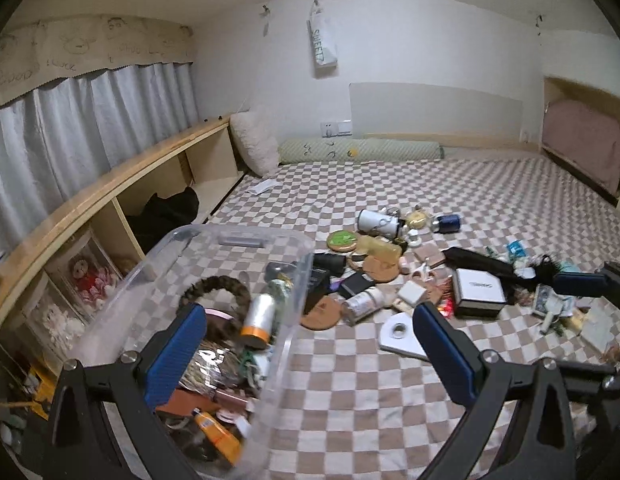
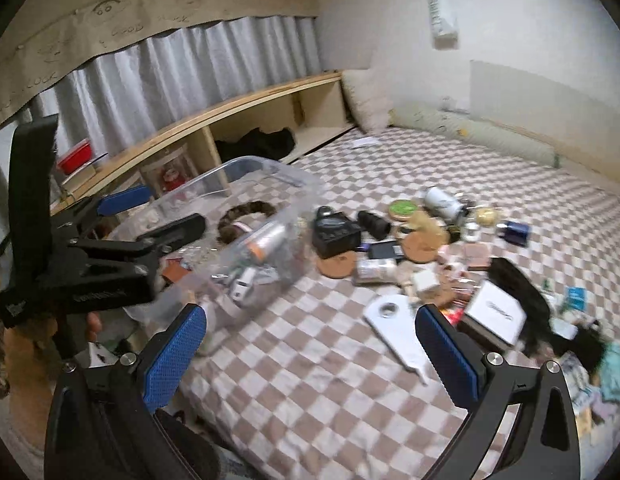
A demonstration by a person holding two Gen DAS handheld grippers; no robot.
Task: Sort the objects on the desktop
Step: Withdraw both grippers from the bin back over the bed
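Observation:
A clear plastic bin (image 1: 245, 240) sits on the checkered bed at the left, holding a braided hair ring (image 1: 217, 286), a silver tube with an orange cap (image 1: 259, 316) and other small items. My left gripper (image 1: 310, 344) is open and empty, its left finger over the bin and its right finger outside it. The bin also shows in the right wrist view (image 2: 269, 176). My right gripper (image 2: 310, 344) is open and empty above bare bedding. A white flat tag (image 2: 394, 320) lies just ahead of it. A pile of loose objects (image 2: 410, 248) spreads across the bed.
A white box (image 1: 480, 290) and black pouch (image 1: 482, 260) lie at the right of the pile. A wooden shelf (image 1: 109, 184) runs along the left under curtains. Pillows (image 1: 350, 152) line the far wall. The left gripper shows in the right wrist view (image 2: 149, 216).

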